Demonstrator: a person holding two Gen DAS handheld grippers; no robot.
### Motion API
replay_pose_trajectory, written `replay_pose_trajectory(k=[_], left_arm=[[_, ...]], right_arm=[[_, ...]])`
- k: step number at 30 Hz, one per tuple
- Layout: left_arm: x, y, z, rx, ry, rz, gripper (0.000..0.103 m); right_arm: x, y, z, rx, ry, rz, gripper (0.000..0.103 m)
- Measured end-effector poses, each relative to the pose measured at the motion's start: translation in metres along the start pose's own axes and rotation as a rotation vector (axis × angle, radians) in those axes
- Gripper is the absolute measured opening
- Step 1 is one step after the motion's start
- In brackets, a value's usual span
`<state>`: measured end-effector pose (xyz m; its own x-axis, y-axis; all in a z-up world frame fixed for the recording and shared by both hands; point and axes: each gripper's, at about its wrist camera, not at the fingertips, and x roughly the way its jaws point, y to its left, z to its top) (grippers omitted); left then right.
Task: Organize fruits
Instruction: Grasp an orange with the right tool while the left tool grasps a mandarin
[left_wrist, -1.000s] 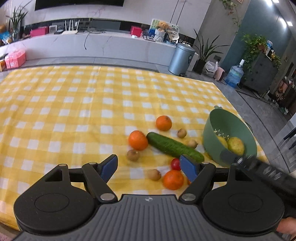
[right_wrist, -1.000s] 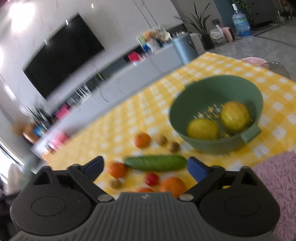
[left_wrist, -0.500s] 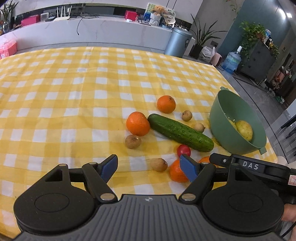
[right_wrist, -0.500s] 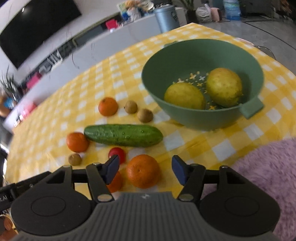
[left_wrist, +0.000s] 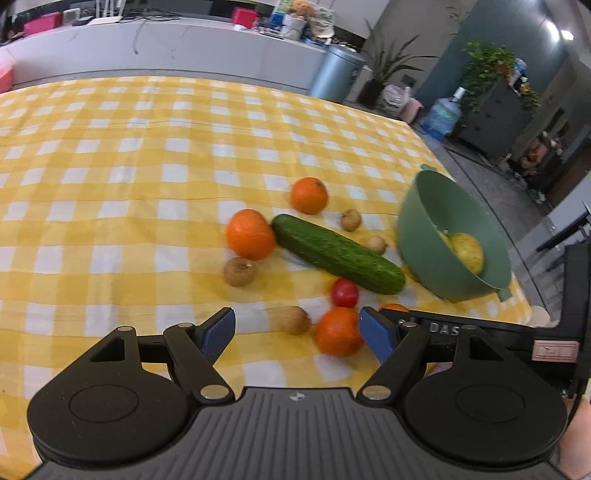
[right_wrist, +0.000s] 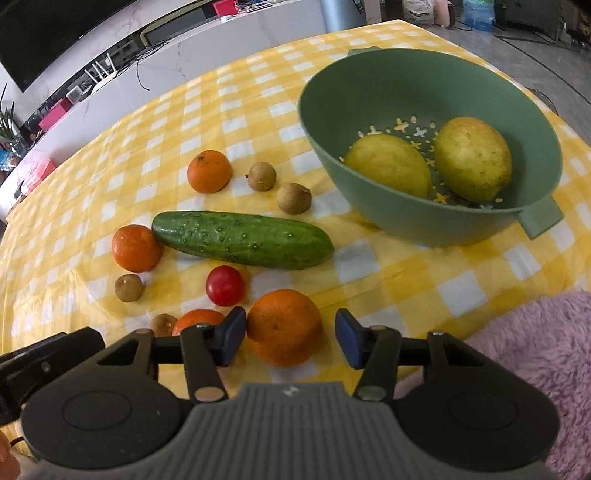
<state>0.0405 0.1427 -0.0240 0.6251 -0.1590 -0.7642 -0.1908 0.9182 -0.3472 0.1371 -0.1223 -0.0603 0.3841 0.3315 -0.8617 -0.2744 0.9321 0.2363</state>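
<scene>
A green colander bowl (right_wrist: 532, 221) holds two yellow lemons (right_wrist: 472, 158); it also shows in the left wrist view (left_wrist: 417, 236). A cucumber (right_wrist: 243, 239), several oranges, small brown fruits and a red tomato (right_wrist: 225, 285) lie on the yellow checked cloth. My right gripper (right_wrist: 291, 334) is open, its blue pads on either side of the nearest orange (right_wrist: 283, 326), left pad close to it. My left gripper (left_wrist: 297, 332) is open and empty, low over the cloth, with a brown fruit (left_wrist: 295, 319) and an orange (left_wrist: 338, 336) between its pads.
A pink fuzzy cloth (right_wrist: 535, 350) lies at the near right table edge. The right gripper body (left_wrist: 480, 332) sits just right of my left gripper. Beyond the table are a grey bin (left_wrist: 334, 74), a counter and plants.
Both grippers have moved lower and closer to the fruit. The right gripper's pads have narrowed and now sit on either side of the nearest orange. The left gripper stays open.
</scene>
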Motion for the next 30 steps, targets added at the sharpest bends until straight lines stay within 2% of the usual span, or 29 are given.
replay_pose_trajectory(k=[1,4,6,8,9,10,12,14,16,19,24,26,30], left_arm=[[0.000,-0.001,-0.001,0.009,-0.001,-0.009,0.089],[0.006,-0.005,-0.005,0.042,-0.006,-0.055,0.089],[0.011,-0.006,-0.012,0.070,-0.046,-0.092,0.089],[0.017,-0.016,-0.019,0.168,-0.036,-0.118,0.089],[0.019,-0.023,-0.022,0.212,-0.029,-0.103,0.087],[0.020,-0.033,-0.026,0.266,-0.046,-0.073,0.086],[0.018,-0.046,-0.031,0.349,-0.108,-0.060,0.086],[0.019,-0.055,-0.033,0.412,-0.134,-0.046,0.086],[0.025,-0.057,-0.031,0.407,-0.134,-0.015,0.085],[0.037,-0.055,-0.026,0.391,-0.093,-0.032,0.083],[0.049,-0.067,-0.030,0.459,-0.104,0.012,0.082],[0.053,-0.072,-0.034,0.487,-0.114,0.045,0.079],[0.065,-0.077,-0.039,0.531,-0.080,0.107,0.067]], right_arm=[[0.000,0.001,0.000,-0.007,-0.004,0.009,0.043],[-0.002,0.000,-0.001,-0.004,-0.015,0.005,0.042],[-0.007,-0.010,-0.002,0.044,-0.034,0.038,0.042],[-0.013,-0.021,-0.004,0.100,-0.056,0.074,0.042],[-0.017,-0.025,-0.005,0.115,-0.066,0.078,0.042],[-0.019,-0.028,-0.005,0.114,-0.072,0.072,0.042],[-0.020,-0.028,-0.006,0.105,-0.076,0.054,0.042],[-0.017,-0.026,-0.005,0.103,-0.065,0.041,0.042],[-0.016,-0.025,-0.005,0.092,-0.065,0.036,0.042],[-0.014,-0.029,-0.004,0.104,-0.060,0.055,0.042],[-0.014,-0.031,-0.006,0.109,-0.065,0.076,0.042],[-0.014,-0.032,-0.006,0.112,-0.067,0.081,0.042],[-0.015,-0.033,-0.007,0.110,-0.072,0.094,0.042]])
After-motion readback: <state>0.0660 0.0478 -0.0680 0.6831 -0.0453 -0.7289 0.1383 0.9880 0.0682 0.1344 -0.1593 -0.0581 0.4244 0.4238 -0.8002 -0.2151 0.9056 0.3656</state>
